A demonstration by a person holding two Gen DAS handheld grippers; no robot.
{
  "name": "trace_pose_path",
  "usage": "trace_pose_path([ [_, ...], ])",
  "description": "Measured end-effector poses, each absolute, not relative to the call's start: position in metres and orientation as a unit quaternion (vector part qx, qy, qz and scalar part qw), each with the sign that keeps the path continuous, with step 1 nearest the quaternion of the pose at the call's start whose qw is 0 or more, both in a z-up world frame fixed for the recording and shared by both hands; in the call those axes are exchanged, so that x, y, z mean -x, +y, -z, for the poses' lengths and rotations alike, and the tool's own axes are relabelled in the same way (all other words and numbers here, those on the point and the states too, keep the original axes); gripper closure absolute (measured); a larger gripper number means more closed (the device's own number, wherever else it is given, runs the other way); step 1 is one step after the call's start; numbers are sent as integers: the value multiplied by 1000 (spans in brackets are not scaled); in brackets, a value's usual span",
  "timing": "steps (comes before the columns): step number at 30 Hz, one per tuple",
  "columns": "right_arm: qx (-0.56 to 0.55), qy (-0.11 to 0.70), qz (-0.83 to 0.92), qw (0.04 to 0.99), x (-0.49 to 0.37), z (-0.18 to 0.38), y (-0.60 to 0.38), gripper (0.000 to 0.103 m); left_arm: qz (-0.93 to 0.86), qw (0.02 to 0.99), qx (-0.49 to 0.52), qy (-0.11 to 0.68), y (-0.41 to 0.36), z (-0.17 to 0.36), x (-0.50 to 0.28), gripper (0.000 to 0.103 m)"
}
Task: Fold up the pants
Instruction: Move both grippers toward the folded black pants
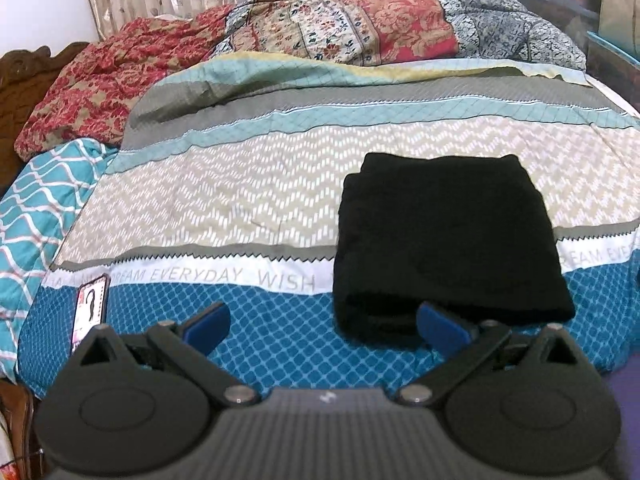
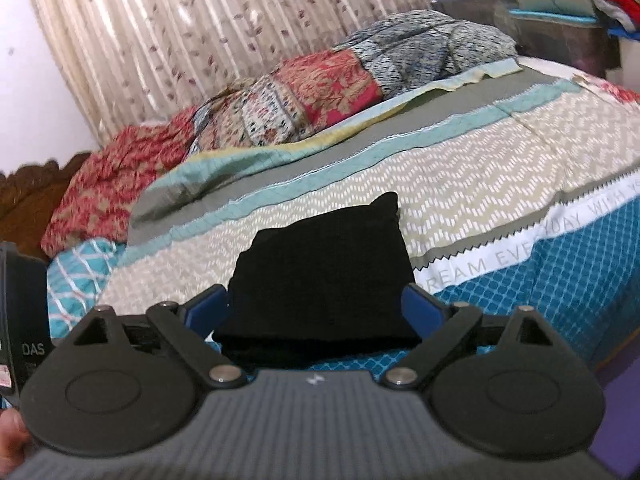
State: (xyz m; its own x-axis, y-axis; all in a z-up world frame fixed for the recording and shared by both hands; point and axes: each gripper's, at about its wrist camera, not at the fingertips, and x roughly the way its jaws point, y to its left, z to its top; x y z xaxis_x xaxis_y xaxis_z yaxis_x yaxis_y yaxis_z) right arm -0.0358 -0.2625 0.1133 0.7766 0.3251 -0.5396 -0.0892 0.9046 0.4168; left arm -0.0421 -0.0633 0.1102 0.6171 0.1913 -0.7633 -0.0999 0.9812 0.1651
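Your black pants [image 1: 448, 240] lie folded into a compact rectangular stack on the patterned bedspread [image 1: 240, 192], straddling its beige zigzag band, the white lettered strip and the blue diamond band near the bed's front edge. Your left gripper [image 1: 324, 322] sits low at that front edge with its 2 blue-padded fingers spread wide apart; the right-hand pad [image 1: 438, 322] is just at the stack's near edge, though you cannot tell whether it touches the cloth. Your right gripper [image 2: 316, 306] also has its jaws wide apart, with the pants [image 2: 324, 272] lying between and just beyond the 2 pads, clamped on nothing. A phone [image 1: 90, 308] rests on the bedspread to the left. Crumpled floral quilts [image 1: 320, 28] are heaped along the far side.
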Motion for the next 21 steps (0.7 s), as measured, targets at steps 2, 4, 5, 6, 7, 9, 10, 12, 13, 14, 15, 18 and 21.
trace_pose_path([
  [2, -180, 319, -110, 924, 37, -111, -261, 8, -81, 899, -59, 426, -66, -113, 43, 0],
  [4, -172, 321, -109, 925, 38, -108, -259, 7, -82, 900, -61, 423, -66, -114, 44, 0],
  [5, -174, 324, -108, 924, 39, -106, -258, 7, -83, 901, -62, 422, -67, -114, 44, 0],
  [6, -177, 327, -109, 922, 40, -105, -258, 7, -86, 900, -63, 423, -67, -113, 44, 0],
  [7, -178, 332, -111, 920, 40, -103, -256, 7, -87, 899, -62, 424, -67, -112, 44, 0],
  [9, -174, 338, -117, 918, 41, -101, -253, 7, -87, 898, -61, 428, -65, -110, 45, 0],
  [10, -172, 339, -119, 917, 42, -100, -252, 7, -88, 897, -61, 429, -65, -109, 45, 0],
  [12, -170, 338, -123, 917, 43, -101, -249, 7, -92, 897, -65, 428, -64, -107, 46, 0],
  [13, -170, 337, -125, 918, 44, -101, -248, 7, -94, 897, -67, 426, -63, -107, 47, 0],
  [14, -169, 336, -126, 918, 45, -102, -248, 7, -97, 897, -70, 425, -63, -106, 48, 0],
  [15, -168, 334, -127, 919, 46, -102, -247, 7, -98, 897, -72, 424, -63, -106, 48, 0],
  [18, -169, 333, -125, 919, 46, -102, -248, 7, -97, 897, -72, 425, -61, -104, 49, 0],
  [21, -172, 334, -120, 919, 47, -101, -250, 7, -95, 896, -73, 428, -61, -102, 50, 0],
])
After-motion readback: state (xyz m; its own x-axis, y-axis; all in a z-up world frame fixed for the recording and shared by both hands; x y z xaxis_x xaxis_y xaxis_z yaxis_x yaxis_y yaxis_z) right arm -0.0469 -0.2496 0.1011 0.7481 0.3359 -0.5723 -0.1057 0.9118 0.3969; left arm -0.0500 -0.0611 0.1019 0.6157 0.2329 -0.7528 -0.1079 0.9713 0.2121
